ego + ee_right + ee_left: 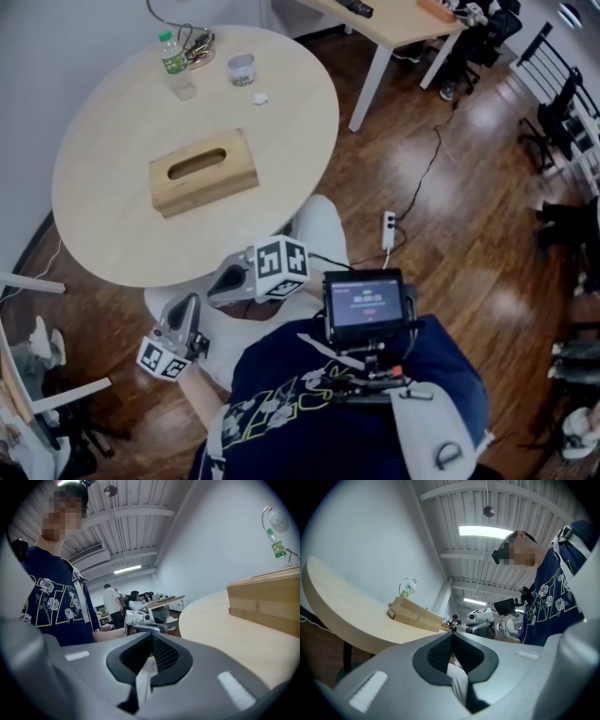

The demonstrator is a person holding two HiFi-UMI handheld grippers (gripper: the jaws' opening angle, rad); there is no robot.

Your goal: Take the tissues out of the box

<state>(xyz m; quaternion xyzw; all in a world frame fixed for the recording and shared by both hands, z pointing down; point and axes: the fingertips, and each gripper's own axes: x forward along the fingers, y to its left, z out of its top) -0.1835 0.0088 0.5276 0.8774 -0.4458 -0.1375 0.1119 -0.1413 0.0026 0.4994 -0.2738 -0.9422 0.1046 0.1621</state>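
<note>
A wooden tissue box with a dark oval slot lies near the middle of the round table; no tissue shows at the slot. Both grippers hang low over the person's lap, short of the table's near edge. My left gripper is shut and empty, its marker cube toward the floor. My right gripper is also shut with nothing in it. From the left gripper view the box sits up on the tabletop. From the right gripper view the box stands at the right.
A water bottle, a small cup, a white scrap and some tangled items sit at the table's far side. A power strip lies on the wooden floor. A second table and chairs stand at the right.
</note>
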